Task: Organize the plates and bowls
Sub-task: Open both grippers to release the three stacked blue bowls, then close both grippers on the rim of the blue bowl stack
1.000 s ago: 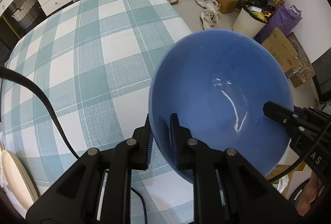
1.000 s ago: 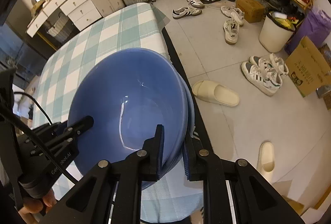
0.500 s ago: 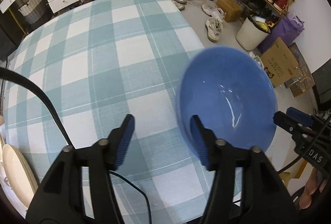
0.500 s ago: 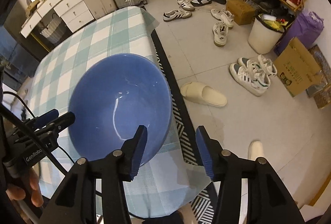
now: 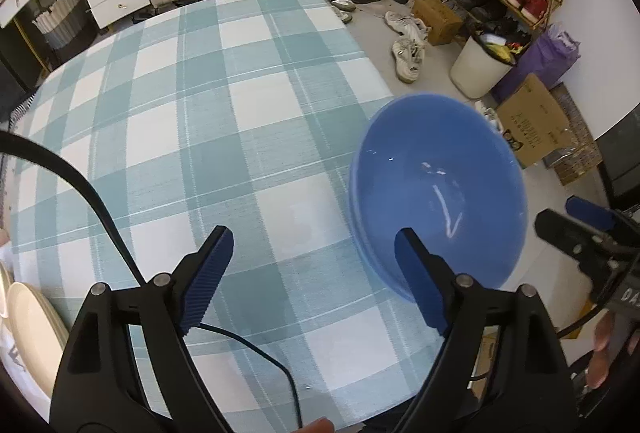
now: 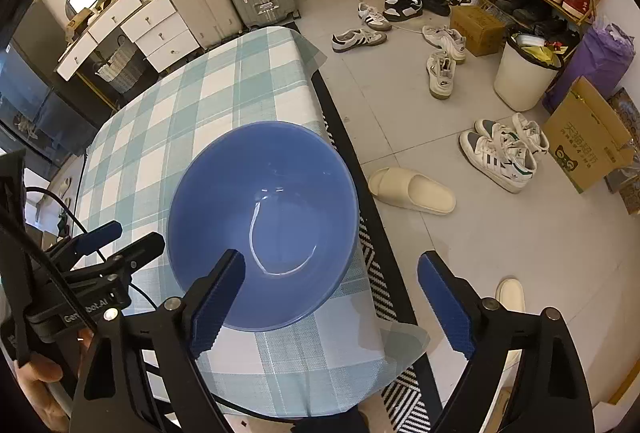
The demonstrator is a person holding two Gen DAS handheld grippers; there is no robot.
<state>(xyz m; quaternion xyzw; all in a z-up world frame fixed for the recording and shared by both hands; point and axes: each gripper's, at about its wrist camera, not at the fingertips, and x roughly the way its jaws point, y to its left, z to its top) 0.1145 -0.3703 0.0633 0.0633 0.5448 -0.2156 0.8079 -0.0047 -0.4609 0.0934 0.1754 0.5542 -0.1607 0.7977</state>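
The blue bowl [image 5: 438, 189] sits by the checked table's [image 5: 208, 121] right edge, both the left gripper [image 5: 310, 277] and right gripper [image 6: 332, 307] just opened wide, empty; only the left view shows cream plates [image 5: 30, 333].

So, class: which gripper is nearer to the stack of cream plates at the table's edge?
Left. The cream plates lie just outside the left gripper, at the table's near left edge. The right gripper hangs over the far side of the blue bowl, away from them.
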